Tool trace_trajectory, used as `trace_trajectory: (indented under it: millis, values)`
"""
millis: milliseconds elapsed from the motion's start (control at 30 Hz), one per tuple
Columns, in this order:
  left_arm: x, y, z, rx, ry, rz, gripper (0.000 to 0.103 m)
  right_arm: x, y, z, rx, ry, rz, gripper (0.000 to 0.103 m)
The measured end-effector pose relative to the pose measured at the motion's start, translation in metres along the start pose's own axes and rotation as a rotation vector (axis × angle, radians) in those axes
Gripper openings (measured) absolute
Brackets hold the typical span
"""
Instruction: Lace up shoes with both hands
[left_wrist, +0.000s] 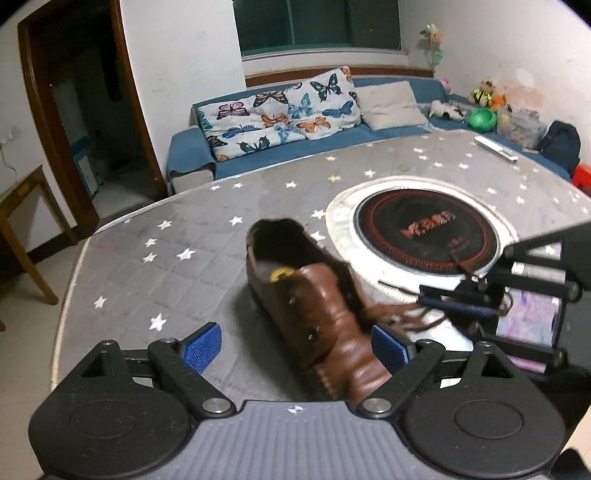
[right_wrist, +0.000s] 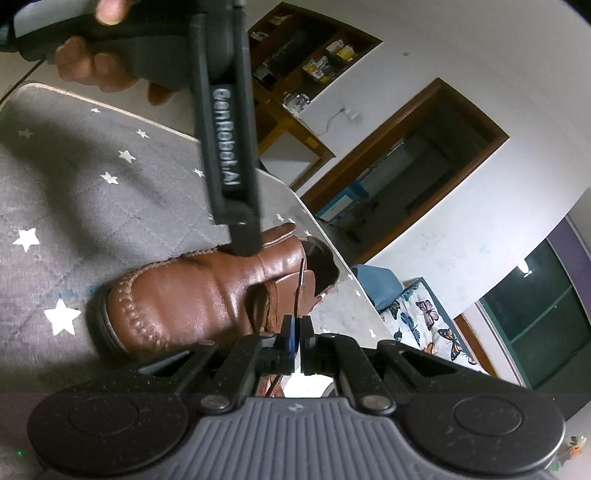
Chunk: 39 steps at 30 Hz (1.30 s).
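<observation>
A: Brown shoe (left_wrist: 314, 314) lies on the starred table (left_wrist: 166, 258). Our right gripper (right_wrist: 297, 325) pinches the lace (right_wrist: 300, 288) near its tip.

B: Left gripper (left_wrist: 295, 347) gapes wide, straddling the toe, gripping nothing. We keep the lace taut, aim for an eyelet.

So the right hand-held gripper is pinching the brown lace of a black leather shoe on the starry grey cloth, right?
Not quite: the leather shoe is brown, not black, as the right wrist view shows. The right hand-held gripper does pinch the brown lace over the starry grey cloth.
</observation>
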<state>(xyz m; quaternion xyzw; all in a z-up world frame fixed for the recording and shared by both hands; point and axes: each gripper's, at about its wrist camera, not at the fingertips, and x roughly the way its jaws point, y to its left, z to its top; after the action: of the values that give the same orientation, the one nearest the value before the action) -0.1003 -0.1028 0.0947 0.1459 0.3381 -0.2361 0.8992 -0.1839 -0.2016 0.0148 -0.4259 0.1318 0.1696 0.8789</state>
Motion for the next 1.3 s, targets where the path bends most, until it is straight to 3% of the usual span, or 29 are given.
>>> trace_trajectory:
  millis: [300, 733, 933, 1100, 1300]
  values:
    - [0.011, 0.009, 0.015, -0.125, 0.004, -0.029, 0.076, -0.001, 0.006, -0.004, -0.028, 0.008, 0.005, 0.002]
    - [0.025, 0.025, 0.025, -0.258, 0.051, -0.074, 0.033, 0.002, 0.017, 0.001, -0.105, -0.013, 0.027, 0.002]
    - [0.025, 0.046, 0.021, -0.299, 0.056, -0.159, 0.032, 0.006, 0.019, 0.006, -0.173, -0.021, 0.023, 0.002]
    - [0.03, 0.069, 0.018, -0.332, 0.06, -0.284, 0.032, 0.012, 0.021, 0.009, -0.222, -0.017, 0.03, 0.002]
    - [0.036, 0.093, 0.01, -0.295, 0.026, -0.44, 0.032, 0.019, 0.025, 0.012, -0.291, -0.011, 0.043, 0.002]
